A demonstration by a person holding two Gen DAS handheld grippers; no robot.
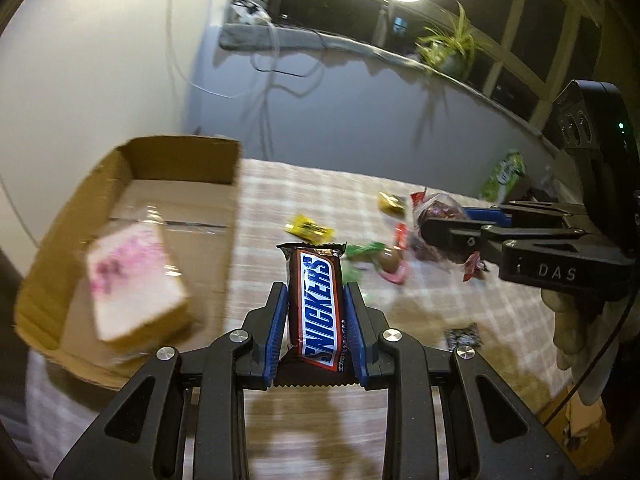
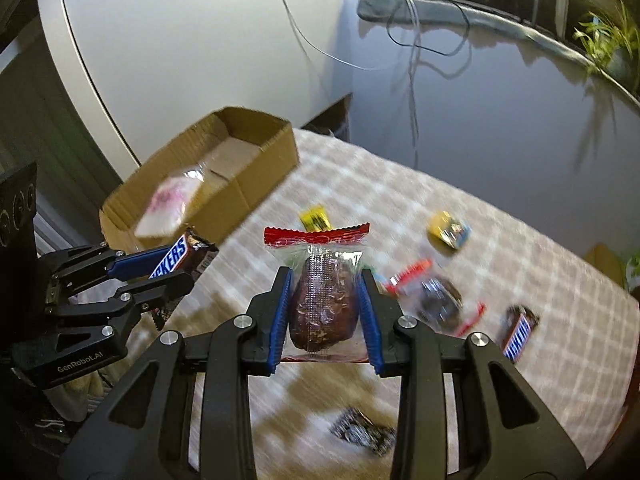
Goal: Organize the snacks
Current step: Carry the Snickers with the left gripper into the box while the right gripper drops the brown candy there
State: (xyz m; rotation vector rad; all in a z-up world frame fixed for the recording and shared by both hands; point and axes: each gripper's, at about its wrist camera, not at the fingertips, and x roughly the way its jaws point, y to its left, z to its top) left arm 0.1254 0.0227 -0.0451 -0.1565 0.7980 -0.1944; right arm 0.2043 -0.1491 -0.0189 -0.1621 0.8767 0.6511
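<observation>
Left wrist view: the left gripper pinches a Snickers bar lengthwise between its blue pads, the wrapper standing above the checked tablecloth. At ten o'clock from the bar sits an open cardboard box that holds a wrapped pink-and-white cake. Loose sweets lie at about one o'clock: a yellow candy, a green wrapper and a second yellow piece. At three o'clock the right gripper, carried by a gloved hand, comes in from the side.

Right wrist view: the right gripper's fingers squeeze a clear packet with a red top seal and a dark brown pastry inside, held off the cloth. At nine o'clock the left gripper shows with its bar, just in front of the box. At four o'clock a second clear packet lies on the cloth; farther right lies another Snickers bar; at six o'clock, a dark foil wrapper. A potted plant stands on the window ledge.
</observation>
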